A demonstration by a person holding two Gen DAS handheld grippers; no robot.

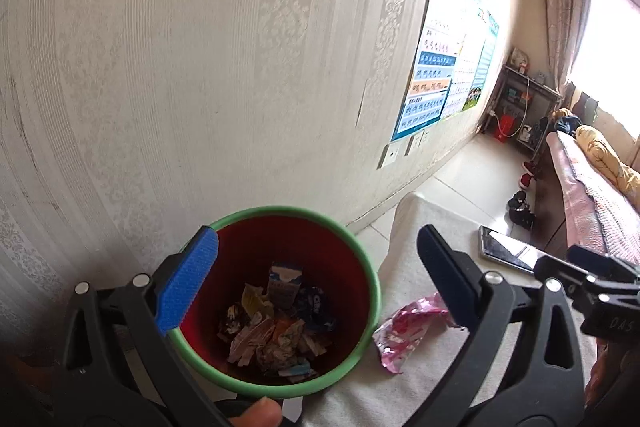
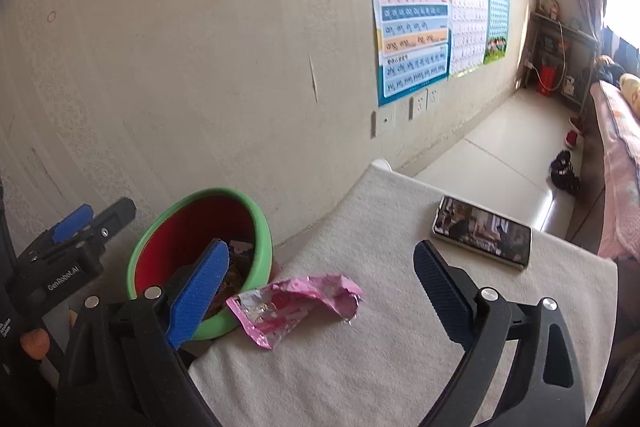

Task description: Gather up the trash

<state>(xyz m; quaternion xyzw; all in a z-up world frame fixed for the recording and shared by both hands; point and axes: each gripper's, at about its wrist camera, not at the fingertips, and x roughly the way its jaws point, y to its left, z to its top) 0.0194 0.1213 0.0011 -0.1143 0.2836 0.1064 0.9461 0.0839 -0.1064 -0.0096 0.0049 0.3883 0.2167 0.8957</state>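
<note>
A red bin with a green rim point(image 1: 362, 255) stands beside the wall, holding several crumpled wrappers point(image 1: 276, 323). It also shows in the right wrist view point(image 2: 262, 223). A pink foil wrapper point(image 2: 296, 301) lies on the white cloth-covered table point(image 2: 400, 347), right next to the bin; it also shows in the left wrist view point(image 1: 404, 327). My left gripper point(image 1: 318, 271) is open and empty above the bin. My right gripper point(image 2: 320, 281) is open and empty, just above the pink wrapper.
A smartphone point(image 2: 482, 231) lies on the table's far right part. The left gripper's body point(image 2: 68, 251) shows at the left of the bin. A wall with posters point(image 2: 416, 23) runs along the left. A bed point(image 2: 620, 163), shoes point(image 2: 564, 171) and a shelf point(image 2: 556, 55) lie beyond.
</note>
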